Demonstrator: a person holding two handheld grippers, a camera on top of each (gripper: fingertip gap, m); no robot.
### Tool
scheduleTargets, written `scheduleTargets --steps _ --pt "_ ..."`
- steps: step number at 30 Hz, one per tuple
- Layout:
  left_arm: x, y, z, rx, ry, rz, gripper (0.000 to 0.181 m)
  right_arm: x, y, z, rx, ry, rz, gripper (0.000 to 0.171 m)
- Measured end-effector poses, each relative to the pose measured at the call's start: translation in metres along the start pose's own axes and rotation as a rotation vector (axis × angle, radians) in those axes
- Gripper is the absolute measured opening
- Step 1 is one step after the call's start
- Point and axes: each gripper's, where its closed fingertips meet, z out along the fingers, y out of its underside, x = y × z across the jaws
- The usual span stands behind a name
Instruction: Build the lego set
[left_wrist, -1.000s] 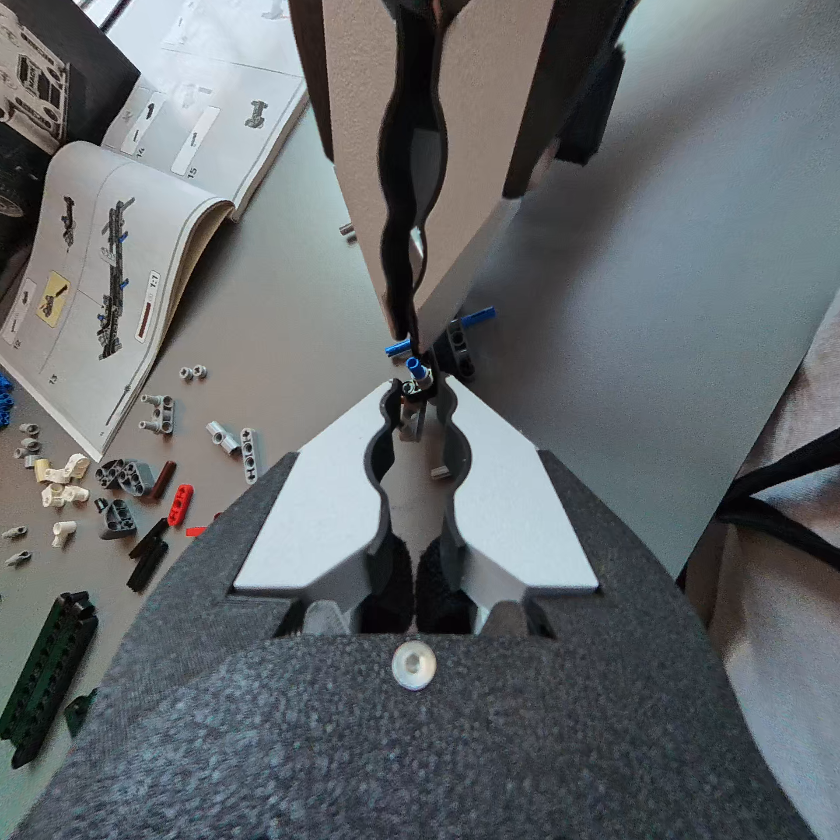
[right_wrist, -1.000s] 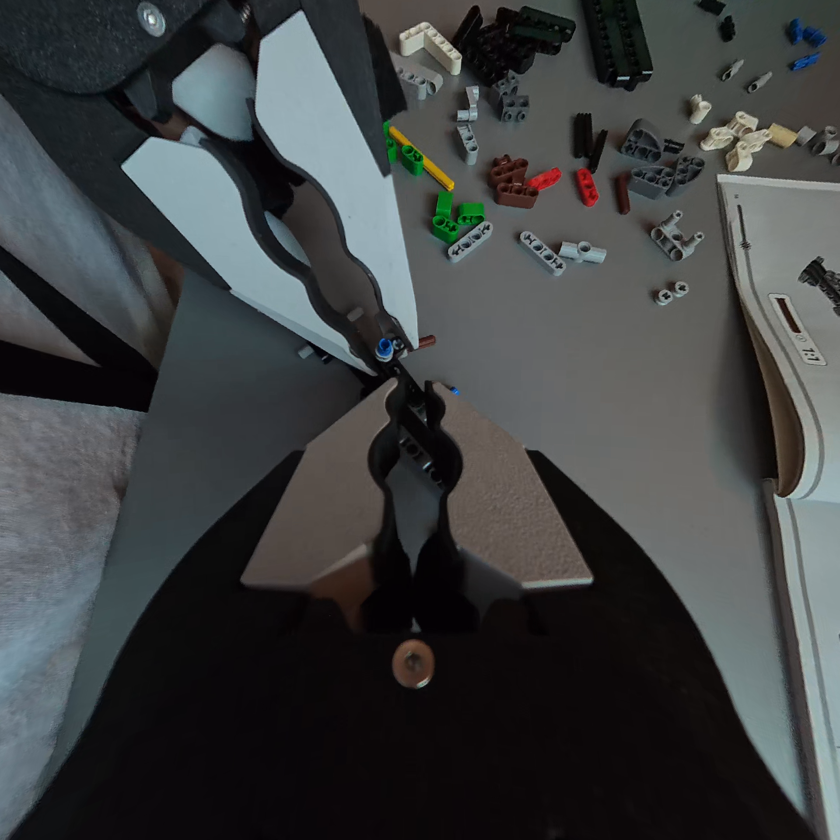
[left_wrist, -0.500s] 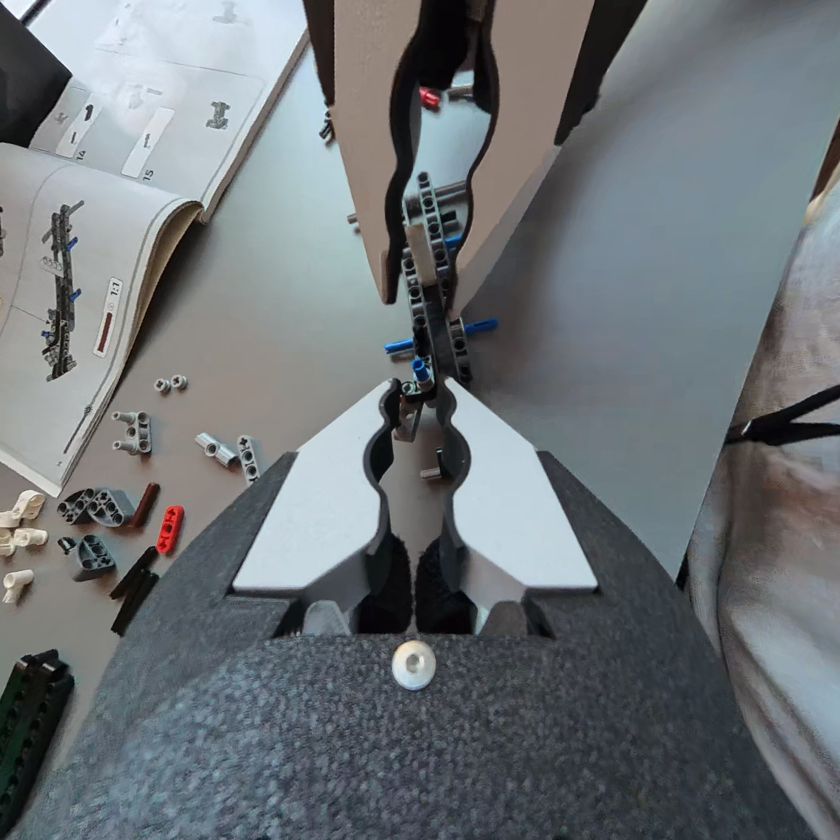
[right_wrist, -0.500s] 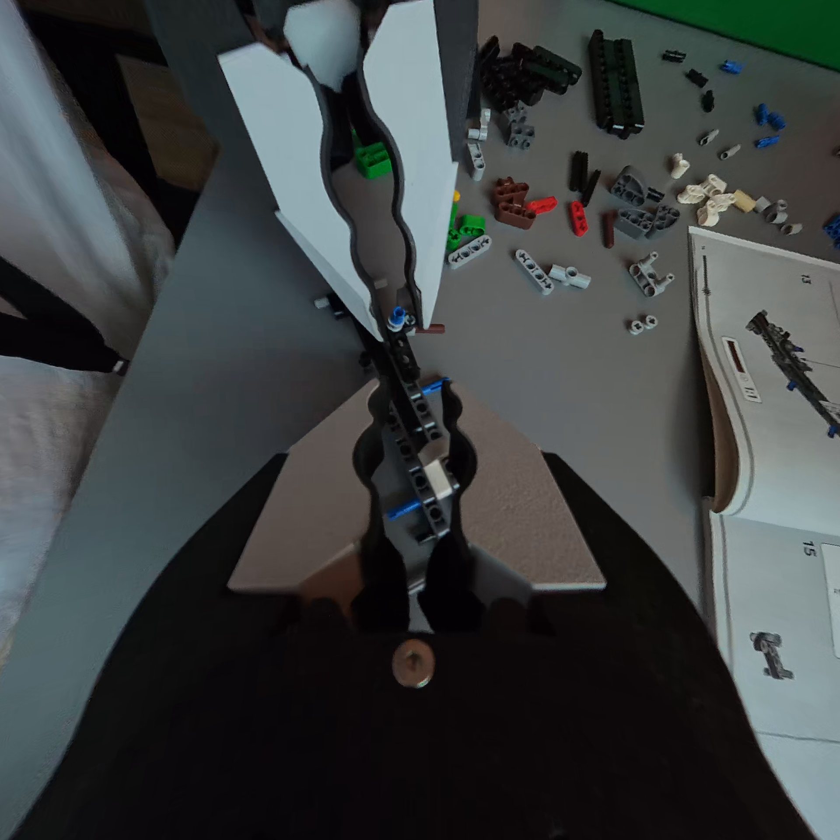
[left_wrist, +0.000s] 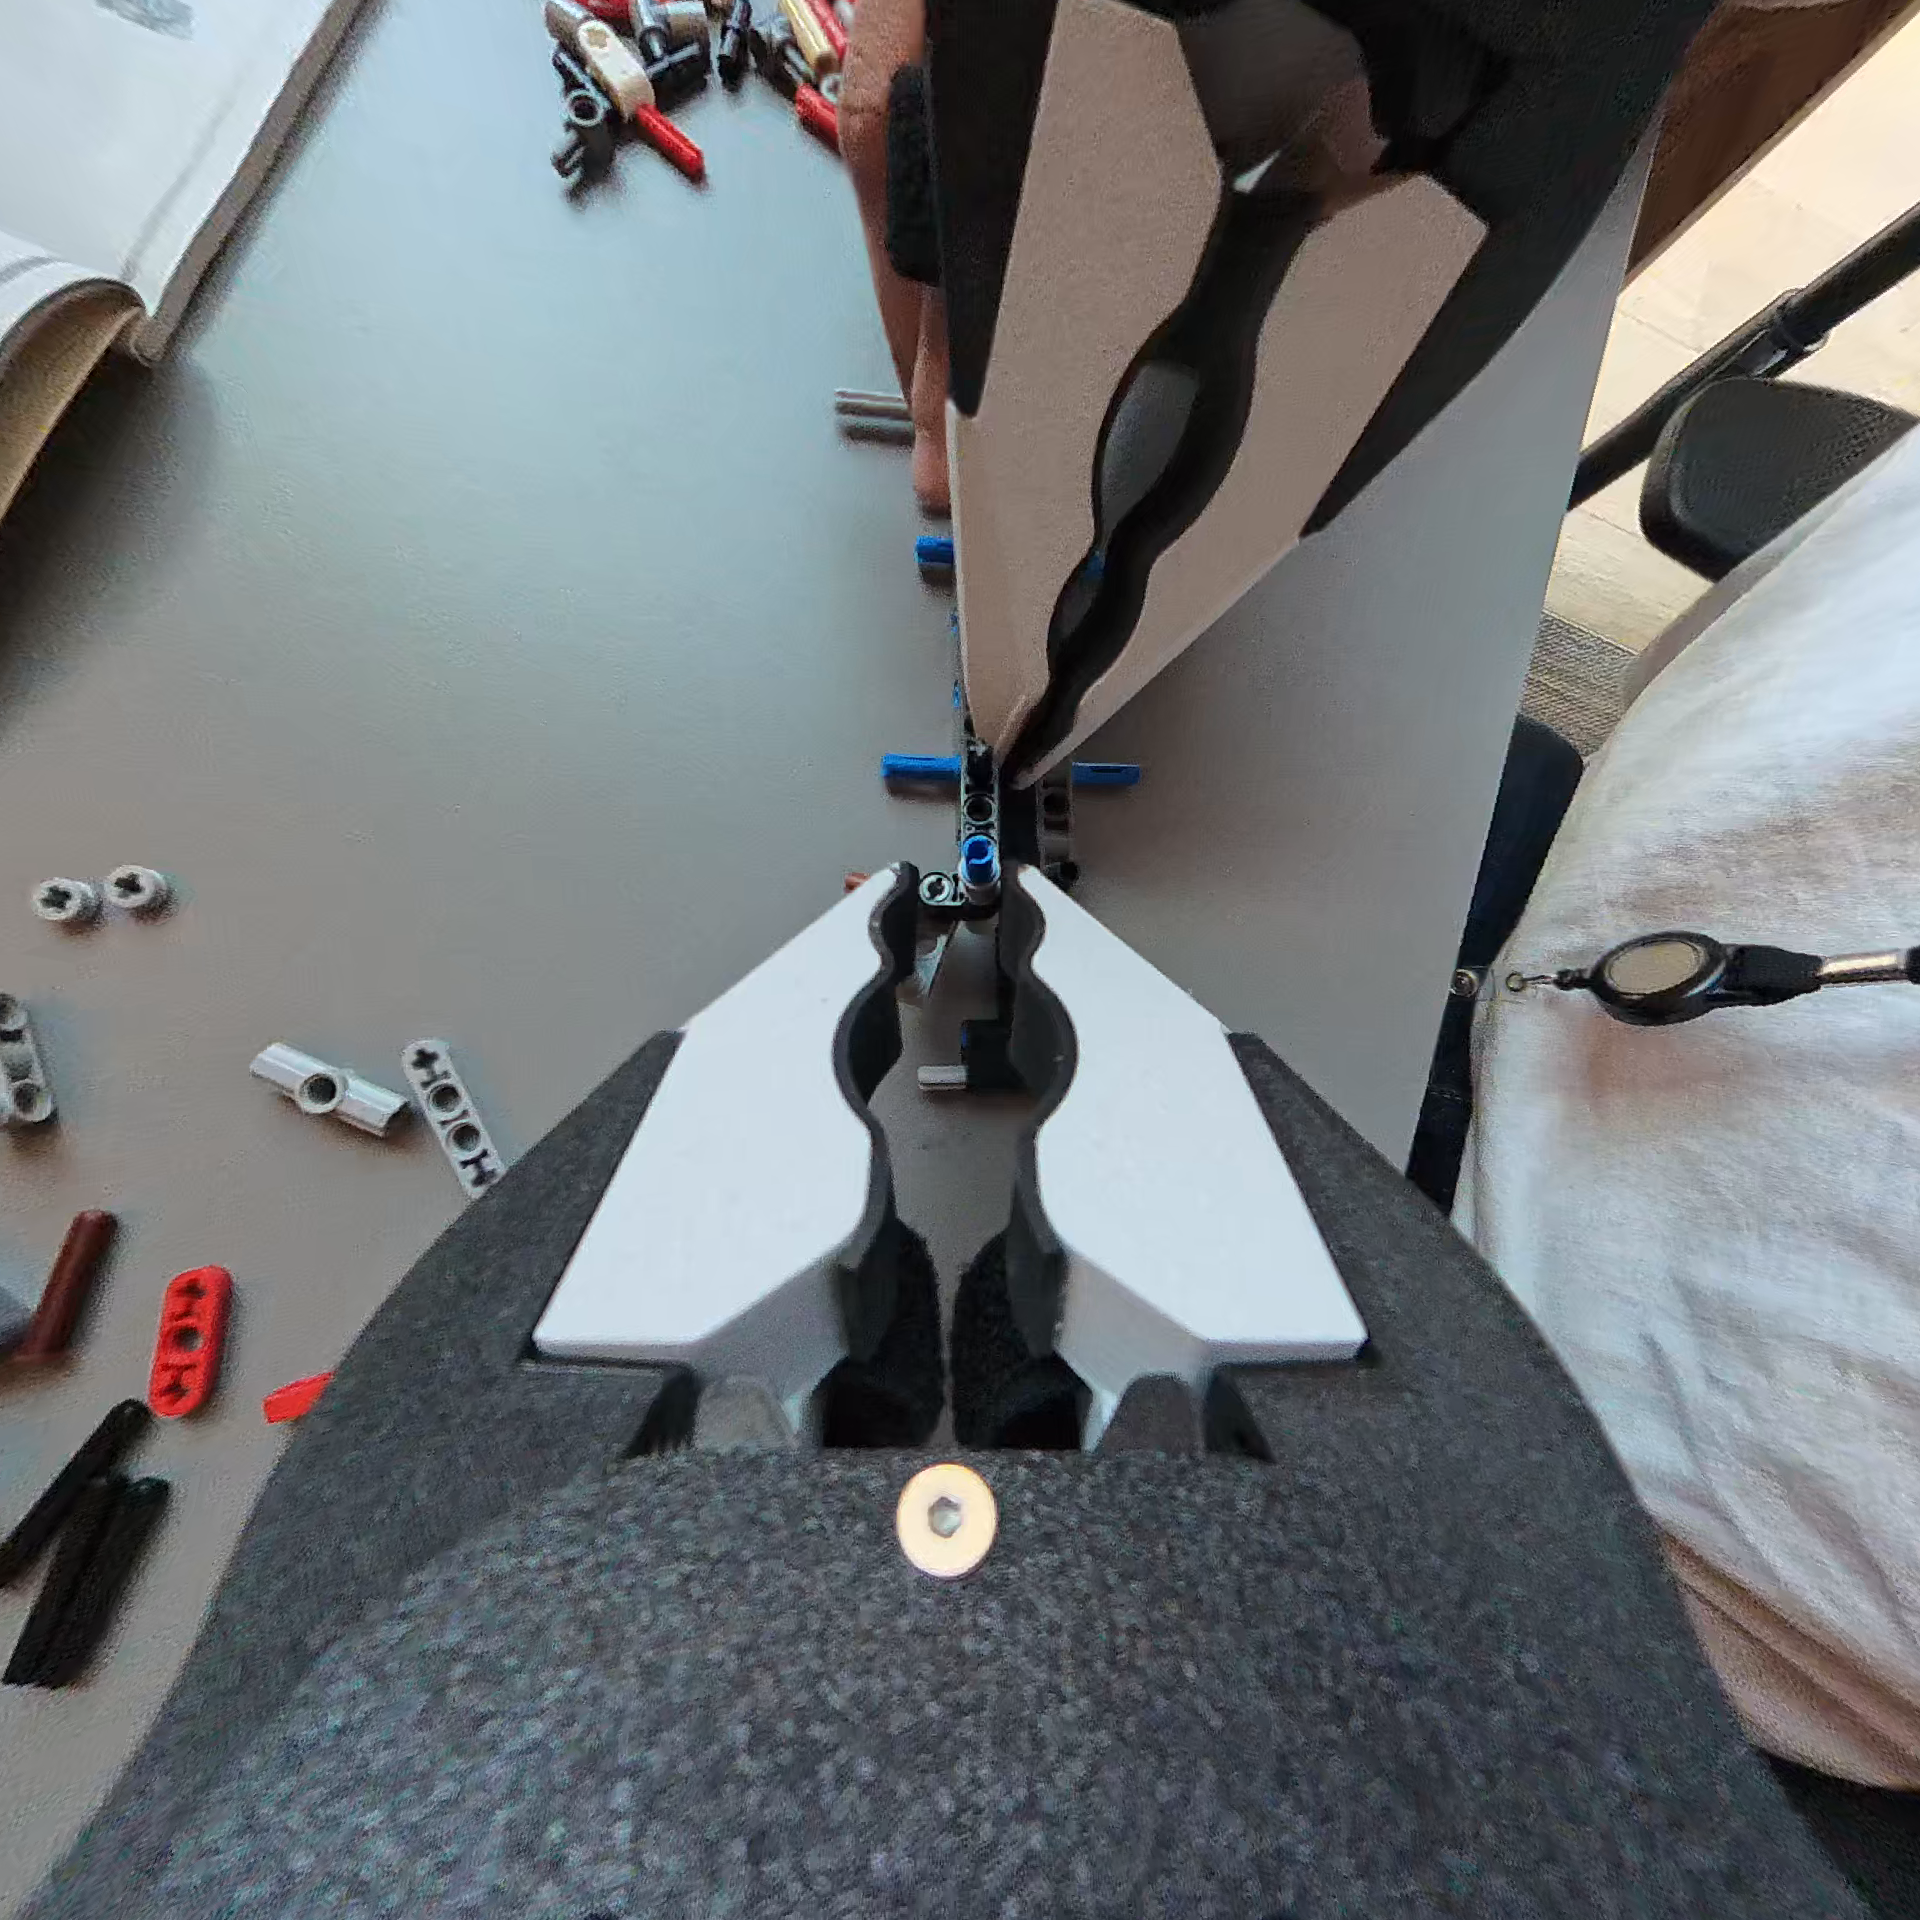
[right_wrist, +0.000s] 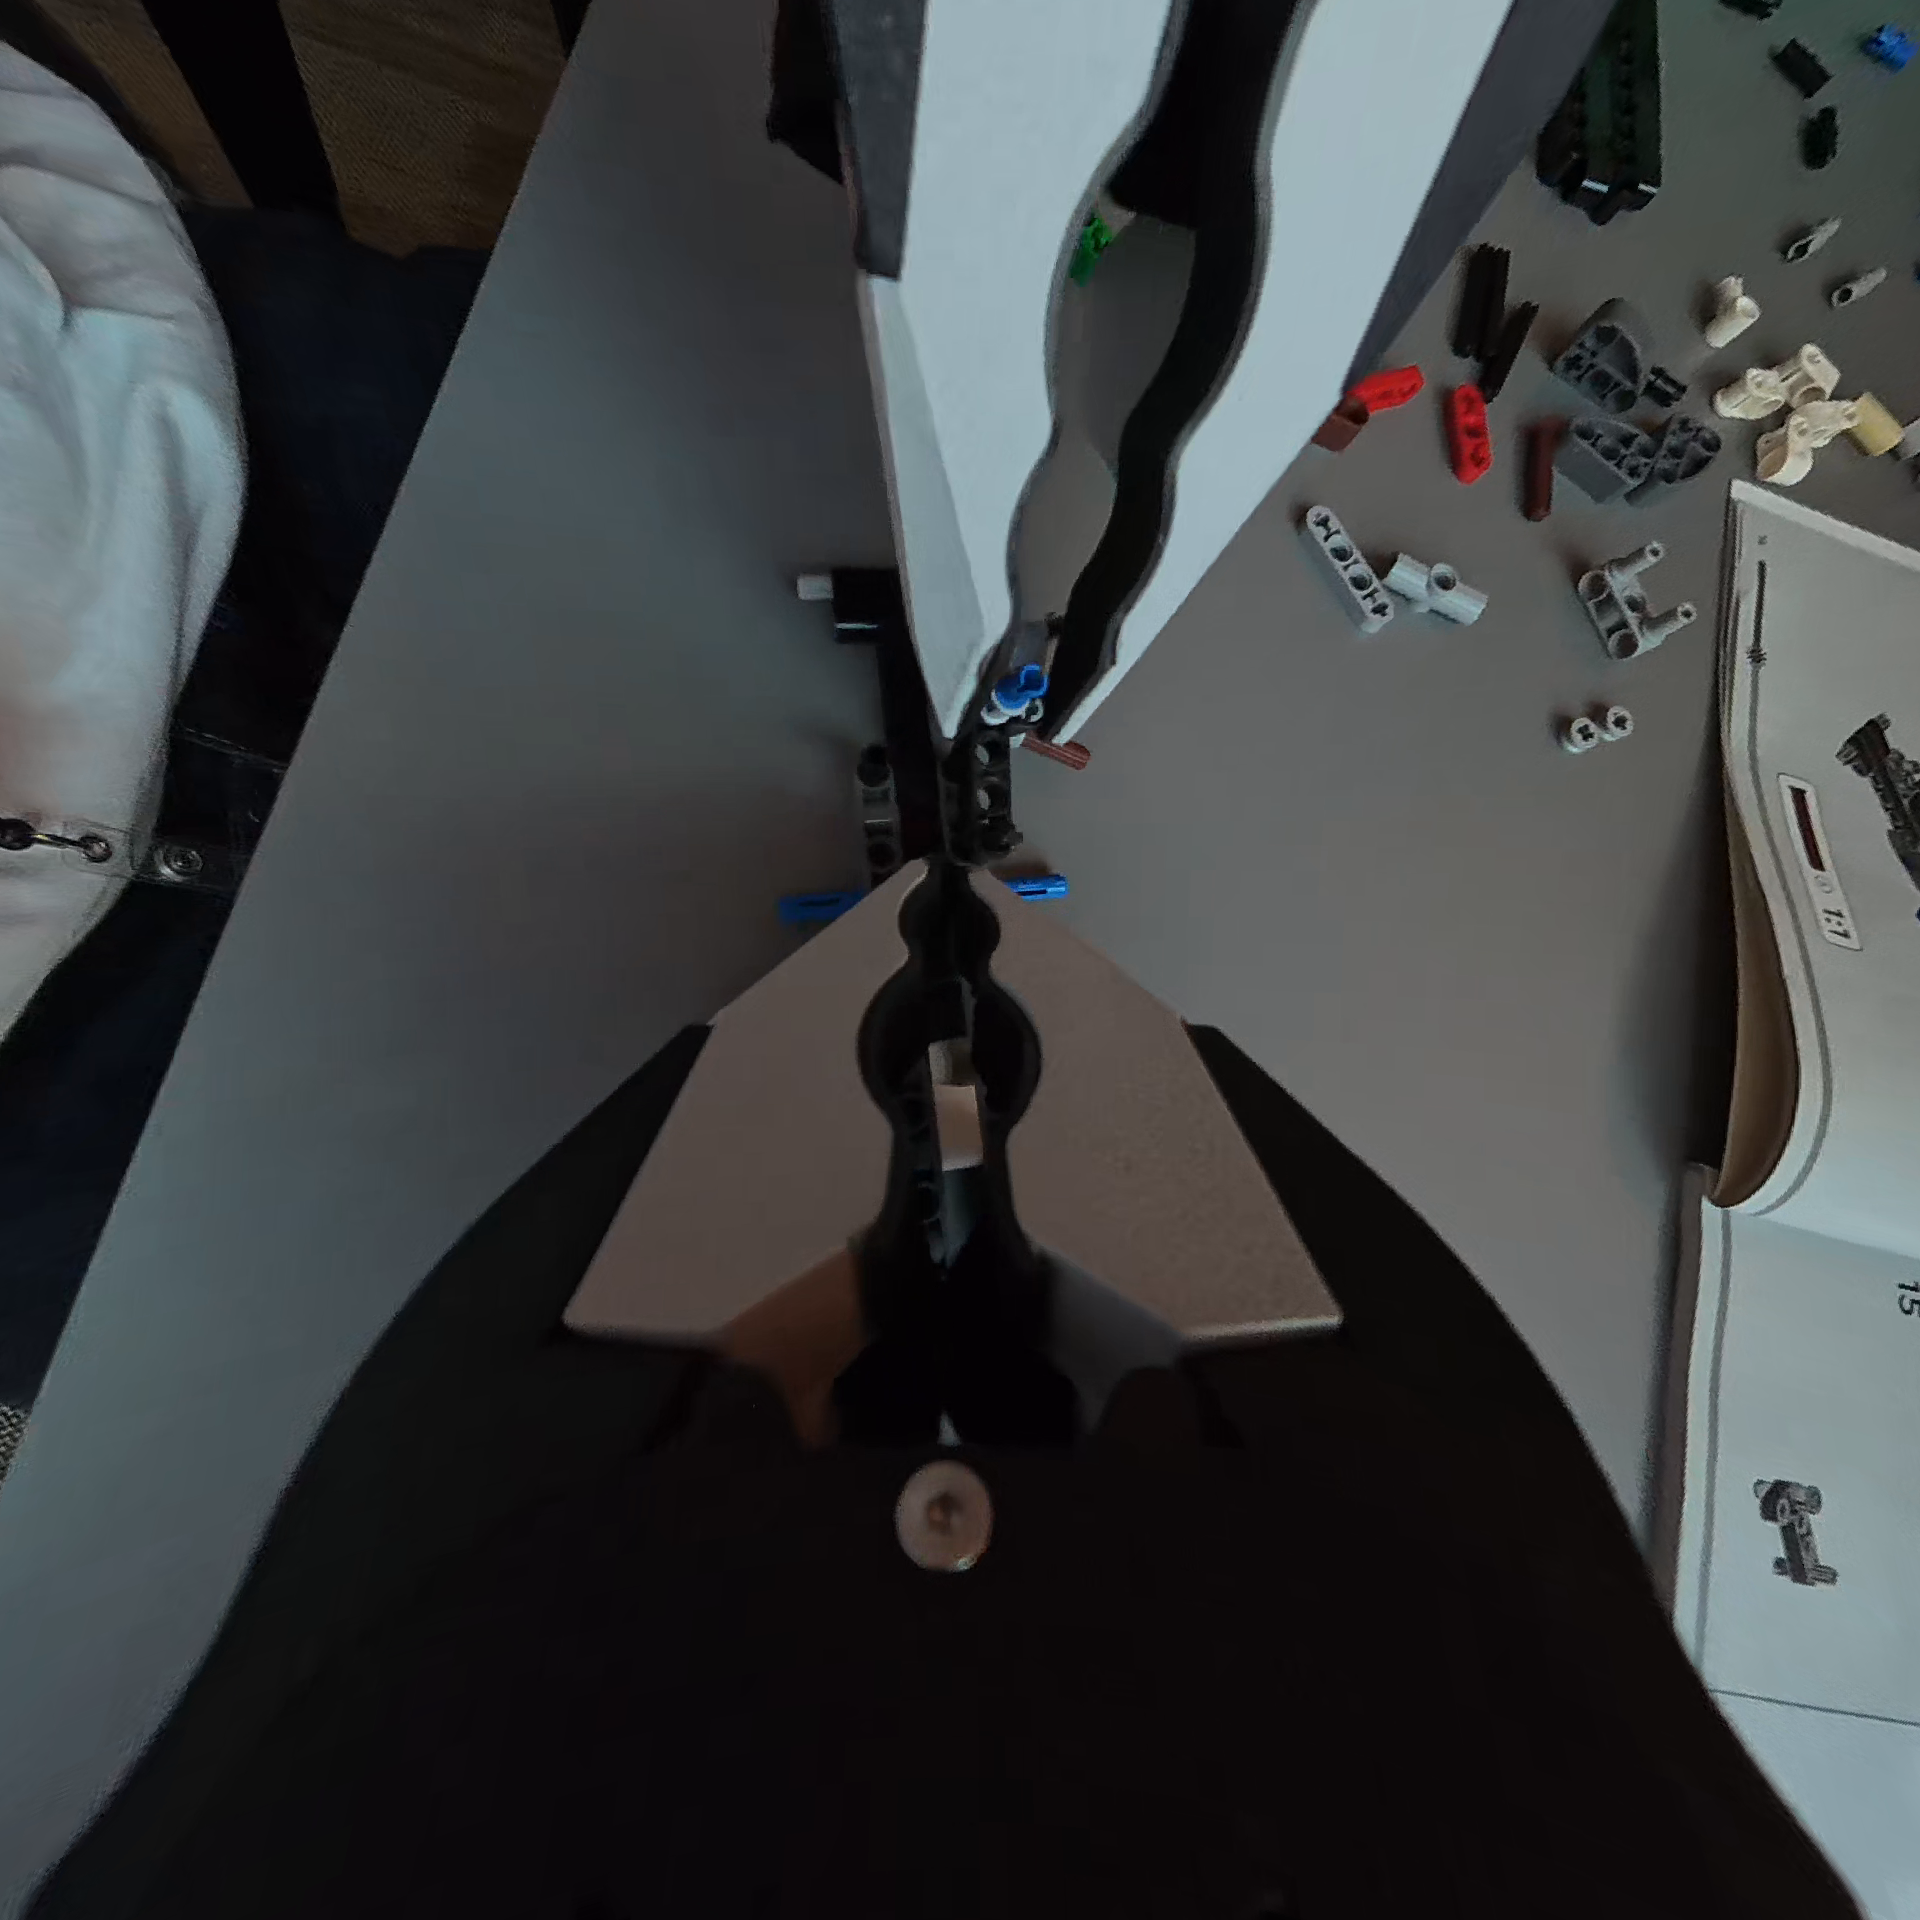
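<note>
assembly mostly hidden inside right gripper; booklet cropped.

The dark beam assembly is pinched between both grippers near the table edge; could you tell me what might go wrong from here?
1. The left gripper holds only the end of the dark beam assembly, near a blue pin; a twist could lever it loose.
2. The grip sits close to the table edge, so a dropped part might fall to the floor.
3. The right gripper hides much of the assembly, so misalignment may go unnoticed.
</note>
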Motion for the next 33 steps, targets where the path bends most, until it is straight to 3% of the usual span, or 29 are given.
scheduleTargets --steps 1,7,12,15,18,23,31,33 --pt "0.001 0.000 0.000 -0.012 0.020 -0.023 0.013 -0.001 0.000 0.000 -0.010 0.008 -0.007 0.000" --pt "0.001 0.000 0.000 -0.109 0.048 0.023 0.013 -0.001 0.000 0.000 -0.022 0.016 -0.014 0.000" --pt "0.003 -0.004 -0.002 -0.223 -0.102 0.283 0.013 -0.001 0.002 -0.001 -0.031 0.021 -0.016 0.000" --pt "0.002 -0.005 -0.002 -0.240 -0.139 0.327 0.013 -0.001 0.003 -0.002 -0.030 0.017 -0.011 0.000" --pt "0.003 -0.006 -0.003 -0.185 -0.135 0.285 0.013 -0.001 0.003 -0.002 -0.030 0.022 -0.012 0.000" --pt "-0.004 -0.028 -0.019 0.094 0.013 -0.136 0.013 -0.001 0.003 -0.002 -0.027 0.021 -0.009 0.000" --pt "0.000 -0.019 -0.031 0.161 -0.067 0.049 0.013 0.004 0.002 -0.005 -0.026 0.032 -0.007 0.000" --pt "-0.001 -0.018 -0.031 0.190 -0.067 0.056 0.014 0.009 -0.005 -0.015 0.046 0.023 0.017 0.008"
